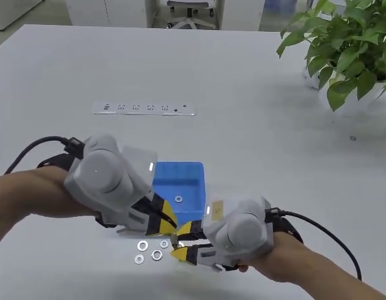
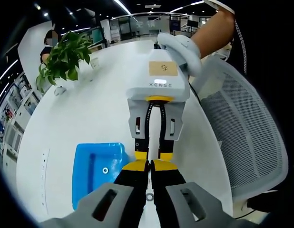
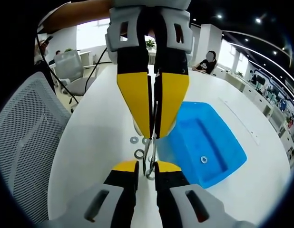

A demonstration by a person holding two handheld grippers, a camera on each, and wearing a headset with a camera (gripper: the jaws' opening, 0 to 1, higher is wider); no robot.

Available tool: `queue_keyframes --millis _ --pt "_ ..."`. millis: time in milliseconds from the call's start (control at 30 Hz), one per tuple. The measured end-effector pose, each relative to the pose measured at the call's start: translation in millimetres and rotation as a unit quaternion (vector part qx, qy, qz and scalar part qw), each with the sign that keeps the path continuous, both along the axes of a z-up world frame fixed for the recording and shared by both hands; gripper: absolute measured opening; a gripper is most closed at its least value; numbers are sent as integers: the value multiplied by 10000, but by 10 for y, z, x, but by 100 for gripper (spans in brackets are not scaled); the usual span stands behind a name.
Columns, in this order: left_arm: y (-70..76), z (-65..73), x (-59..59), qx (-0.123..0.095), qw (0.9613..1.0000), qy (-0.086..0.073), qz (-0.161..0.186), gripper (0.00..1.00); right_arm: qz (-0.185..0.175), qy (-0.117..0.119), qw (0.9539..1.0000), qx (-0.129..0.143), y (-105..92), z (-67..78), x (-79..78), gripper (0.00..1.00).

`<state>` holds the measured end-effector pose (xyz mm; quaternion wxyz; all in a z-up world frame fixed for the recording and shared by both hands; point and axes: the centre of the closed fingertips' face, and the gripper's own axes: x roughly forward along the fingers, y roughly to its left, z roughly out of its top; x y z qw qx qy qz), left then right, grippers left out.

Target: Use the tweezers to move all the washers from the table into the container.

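Thin metal tweezers (image 3: 149, 142) are clamped in my left gripper (image 3: 153, 135), which is shut on them. Their tips reach down between the jaws of my right gripper (image 3: 146, 166), which close narrowly around them just above a washer (image 3: 150, 176). More washers (image 3: 139, 154) lie on the white table beside the blue container (image 3: 218, 142), which has one washer (image 3: 203, 159) inside. From the head view, the left gripper (image 1: 171, 225) and right gripper (image 1: 180, 247) meet nose to nose in front of the container (image 1: 177, 178), with loose washers (image 1: 157, 255) just to their left.
A white power strip (image 1: 144, 109) lies further back on the table. A potted plant (image 1: 349, 50) stands at the far right. A mesh office chair (image 2: 242, 128) sits at the table's near edge.
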<state>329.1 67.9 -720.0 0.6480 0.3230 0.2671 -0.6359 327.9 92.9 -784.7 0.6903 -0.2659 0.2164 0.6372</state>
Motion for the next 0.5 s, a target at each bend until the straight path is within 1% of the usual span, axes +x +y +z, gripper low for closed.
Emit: queue_keyframes --millis 133,333,500 --pt "-19 3 -5 -29 10000 5 -22 5 -47 10 10000 4 -11 3 23 11" --pt "-29 0 1 -47 10000 17 -5 5 -83 41 10000 12 -13 -1 24 11" --pt "-45 2 -4 -68 10000 35 -13 5 -147 111 9998 46 -20 -2 27 10"
